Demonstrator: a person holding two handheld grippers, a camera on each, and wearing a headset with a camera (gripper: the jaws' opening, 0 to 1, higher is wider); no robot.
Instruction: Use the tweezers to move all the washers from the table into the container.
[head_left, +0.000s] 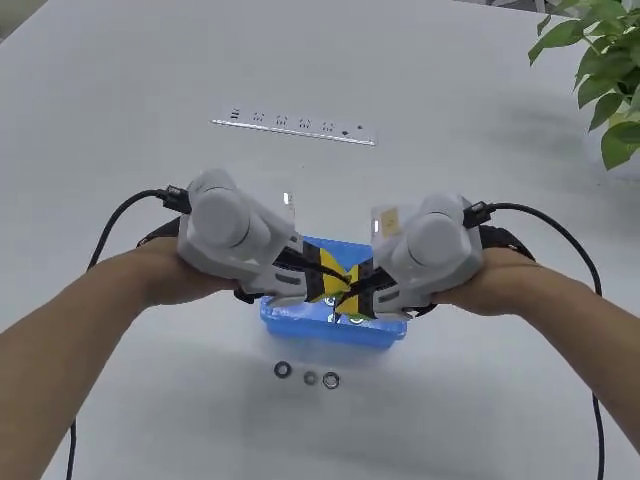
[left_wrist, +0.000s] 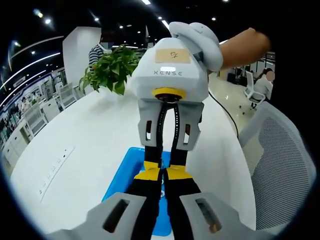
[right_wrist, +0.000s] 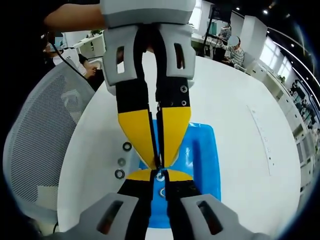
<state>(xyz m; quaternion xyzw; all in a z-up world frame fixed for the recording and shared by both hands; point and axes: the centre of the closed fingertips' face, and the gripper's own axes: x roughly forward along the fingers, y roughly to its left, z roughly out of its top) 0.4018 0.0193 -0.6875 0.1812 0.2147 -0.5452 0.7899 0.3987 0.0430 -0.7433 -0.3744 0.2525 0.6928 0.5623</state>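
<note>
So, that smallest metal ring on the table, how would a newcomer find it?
On the white table, find the blue plastic container. Three metal washers lie in a row on the tabletop just nearer the person; it is the middle washer, paler and smaller than the left washer and right washer.

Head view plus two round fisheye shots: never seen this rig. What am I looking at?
No robot: a person holds a claw in each hand. The head view comes from a headset, each round picture from a camera on one claw. The left claw and right claw meet tip to tip, both shut, over a blue container on a white table. What look like thin tweezers sit between the left claw's pads. Three washers lie on the table beside the container.
</note>
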